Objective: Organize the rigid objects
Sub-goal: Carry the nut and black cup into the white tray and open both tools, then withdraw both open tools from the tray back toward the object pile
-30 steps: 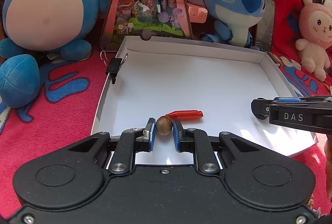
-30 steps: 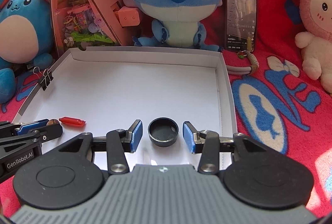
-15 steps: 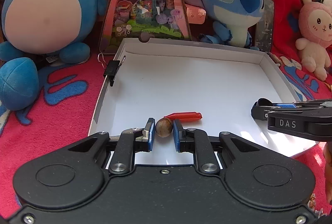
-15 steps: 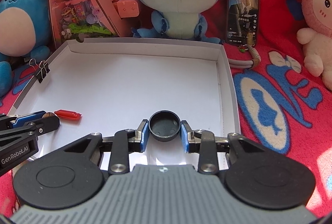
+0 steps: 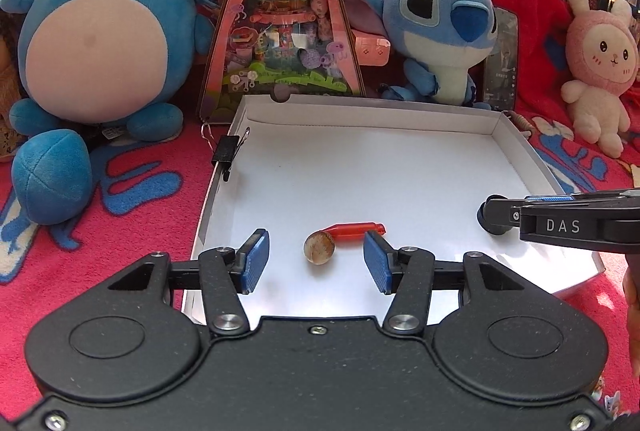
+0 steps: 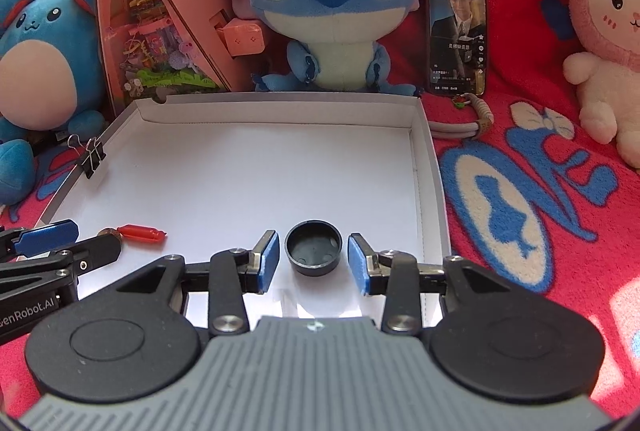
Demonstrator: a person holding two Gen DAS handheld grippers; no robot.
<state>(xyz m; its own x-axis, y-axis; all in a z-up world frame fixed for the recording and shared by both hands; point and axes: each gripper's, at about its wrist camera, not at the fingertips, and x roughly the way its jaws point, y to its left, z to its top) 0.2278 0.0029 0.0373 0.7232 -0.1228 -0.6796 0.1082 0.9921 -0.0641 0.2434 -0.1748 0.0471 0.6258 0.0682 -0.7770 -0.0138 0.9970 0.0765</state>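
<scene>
now both claws are standing open, left gripper (image 5: 315,262) around the marble (image 5: 319,246), right gripper (image 6: 313,261) around the black cap (image 6: 313,248); marble is risking rolling inside the white tray (image 5: 524,143).

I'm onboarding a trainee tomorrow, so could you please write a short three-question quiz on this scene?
1. True or false: the left tongs are shut on the brown marble.
2. What lies between the open right tongs? A) black cap B) binder clip C) phone
3. Fill in: the red capsule lies inside the white ____.

Key: 1 false, they stand open around it; 2 A, the black cap; 3 box.
</scene>
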